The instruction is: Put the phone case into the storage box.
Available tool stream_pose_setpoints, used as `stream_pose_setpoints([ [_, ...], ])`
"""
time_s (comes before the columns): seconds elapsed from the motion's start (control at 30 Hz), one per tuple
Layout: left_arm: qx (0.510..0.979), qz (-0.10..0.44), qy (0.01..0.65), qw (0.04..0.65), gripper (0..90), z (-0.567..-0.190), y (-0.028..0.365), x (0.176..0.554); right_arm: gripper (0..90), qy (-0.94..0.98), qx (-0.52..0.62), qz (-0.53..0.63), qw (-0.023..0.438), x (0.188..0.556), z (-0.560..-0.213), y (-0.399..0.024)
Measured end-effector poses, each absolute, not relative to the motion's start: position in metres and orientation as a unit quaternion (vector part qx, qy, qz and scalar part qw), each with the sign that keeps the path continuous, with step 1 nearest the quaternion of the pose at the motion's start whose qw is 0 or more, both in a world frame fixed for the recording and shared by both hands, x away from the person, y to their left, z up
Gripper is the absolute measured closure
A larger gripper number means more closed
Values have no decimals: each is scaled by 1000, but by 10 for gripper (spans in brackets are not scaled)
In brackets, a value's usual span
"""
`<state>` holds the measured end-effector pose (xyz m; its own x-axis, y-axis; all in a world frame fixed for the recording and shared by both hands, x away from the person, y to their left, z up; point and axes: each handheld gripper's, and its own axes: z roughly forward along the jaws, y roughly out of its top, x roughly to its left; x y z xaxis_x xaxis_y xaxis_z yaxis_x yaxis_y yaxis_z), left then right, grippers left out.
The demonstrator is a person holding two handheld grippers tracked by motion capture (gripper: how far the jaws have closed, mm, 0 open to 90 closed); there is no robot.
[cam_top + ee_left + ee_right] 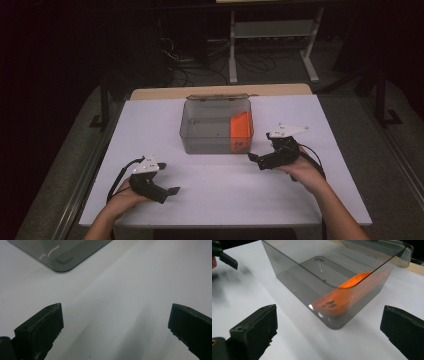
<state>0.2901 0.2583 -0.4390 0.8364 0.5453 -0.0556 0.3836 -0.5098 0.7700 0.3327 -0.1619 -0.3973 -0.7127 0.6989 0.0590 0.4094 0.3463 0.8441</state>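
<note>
A clear grey plastic box (200,142) stands open at the middle of the white table (225,195). Inside it an orange phone case (240,131) leans against the right wall. My right gripper (256,161) hovers just off the box's front right corner, open and holding nothing. In the right gripper view the box (287,275) and the orange phone case (344,298) lie ahead between my wide-apart jaws. My left gripper (170,192) is open over bare table at the front left, apart from the box. The left gripper view catches a corner of the box (62,257) far ahead.
The box's lid (218,97) lies behind it at the table's far edge, on a strip of bare wood. Dark floor, cables and a white frame lie beyond. The left gripper's jaw (227,258) appears at the top left of the right gripper view.
</note>
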Motion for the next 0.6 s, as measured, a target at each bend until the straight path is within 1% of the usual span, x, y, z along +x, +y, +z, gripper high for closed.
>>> stream_pose_setpoints([
  [0.6,865,97,262,417,0,-439,257,289,7,802,353,458,147,302,-427,-176],
])
